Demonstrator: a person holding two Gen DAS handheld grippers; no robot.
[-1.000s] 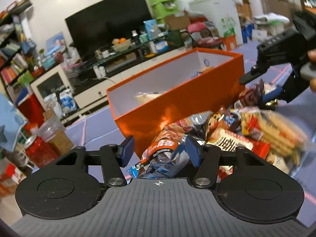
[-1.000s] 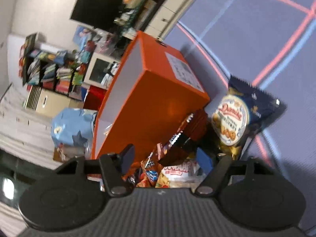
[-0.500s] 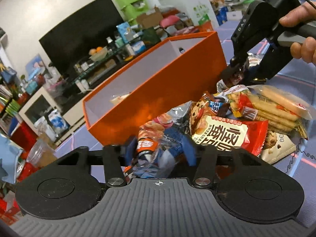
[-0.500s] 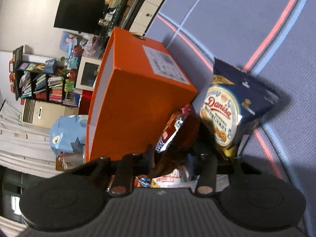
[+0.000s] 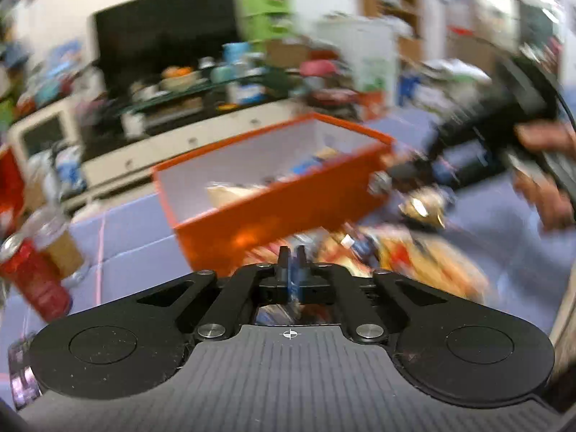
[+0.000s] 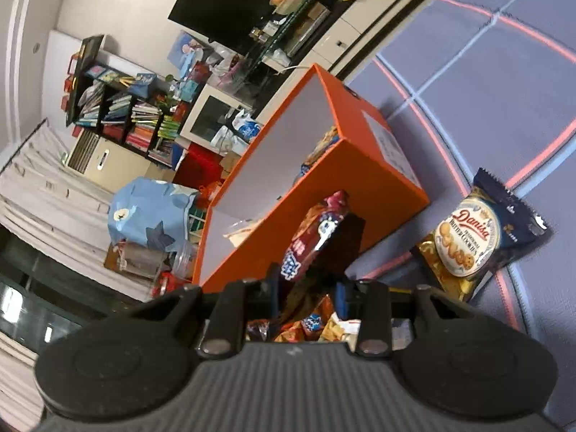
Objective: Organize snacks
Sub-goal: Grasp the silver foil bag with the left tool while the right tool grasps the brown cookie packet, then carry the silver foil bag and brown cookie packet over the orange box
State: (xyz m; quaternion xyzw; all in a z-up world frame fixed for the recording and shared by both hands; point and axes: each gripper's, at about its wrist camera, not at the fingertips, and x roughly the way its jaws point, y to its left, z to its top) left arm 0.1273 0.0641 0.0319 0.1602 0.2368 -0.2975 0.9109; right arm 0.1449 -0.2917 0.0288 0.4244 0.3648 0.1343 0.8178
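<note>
My left hand-held gripper (image 5: 291, 257) has its jaws drawn together, with only a thin blue sliver showing between the pads; the view is too blurred for me to tell whether any packet is pinched there. Just beyond it the snack pile (image 5: 381, 255) lies smeared on the purple tabletop (image 5: 133, 234), against the near wall of the orange box (image 5: 280, 212), which sits open with a few packets already inside. A red can (image 5: 34, 277) stands off to the left. My right hand-held gripper (image 6: 309, 289) is clamped on a dark red snack packet (image 6: 316, 230), which rises upright from between the pads and stands in front of the box's near wall. Below that packet more wrappers (image 6: 309, 324) are heaped close under the fingers. A blue Danisa butter cookie bag (image 6: 478, 241) lies flat on the tabletop to the right, near the box corner but apart from it. From this side the white inner walls of the box show, with packets resting at the bottom
</note>
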